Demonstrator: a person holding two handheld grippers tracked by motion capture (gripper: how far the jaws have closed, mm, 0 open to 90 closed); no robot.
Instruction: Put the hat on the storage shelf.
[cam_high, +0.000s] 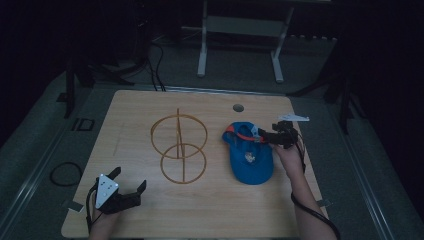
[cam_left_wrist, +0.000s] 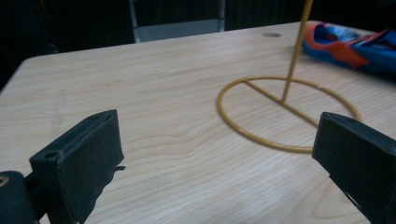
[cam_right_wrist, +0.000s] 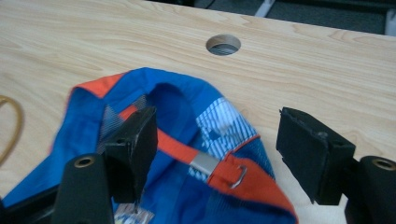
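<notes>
Cap (cam_high: 250, 157) beside wire stand (cam_high: 178, 147) | right tool (cam_high: 266, 136) open, possibly touching strap (cam_right_wrist: 180, 148)

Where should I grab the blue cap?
Judging by its pose, take the cap by the orange strap at its back opening, coming from above with the right hand-held gripper. The strap spans the gap, thin enough to pinch.
</notes>
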